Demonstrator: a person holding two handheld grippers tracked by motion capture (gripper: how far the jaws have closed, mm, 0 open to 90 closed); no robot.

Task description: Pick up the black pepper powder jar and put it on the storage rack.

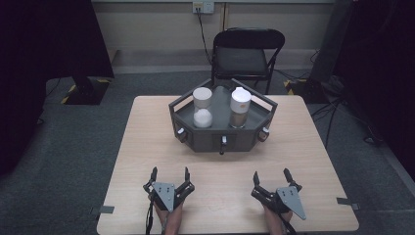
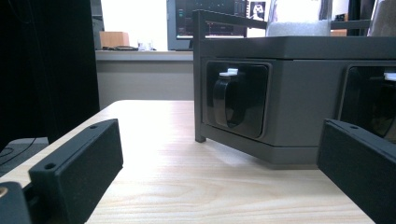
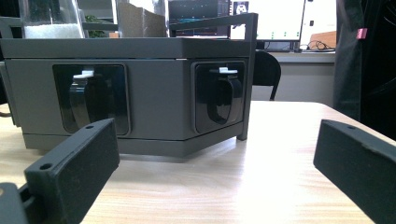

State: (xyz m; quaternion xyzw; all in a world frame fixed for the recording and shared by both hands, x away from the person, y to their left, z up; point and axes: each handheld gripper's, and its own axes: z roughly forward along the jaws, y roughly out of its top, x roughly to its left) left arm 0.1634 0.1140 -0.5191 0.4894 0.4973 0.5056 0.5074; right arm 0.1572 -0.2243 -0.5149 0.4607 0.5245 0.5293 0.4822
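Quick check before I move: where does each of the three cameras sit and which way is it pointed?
High view: above the person's edge of the table, looking forward and down at the grey tray; both hands, left tongs and right tongs, show.
Left gripper view: low on the left tongs, facing the tray's left front corner; its two open jaws show.
Right gripper view: low on the right tongs, facing the tray's right front corner; open jaws show.
All views share the tray.

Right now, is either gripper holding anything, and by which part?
Nothing is held. The left gripper and right gripper both sit open on the table.
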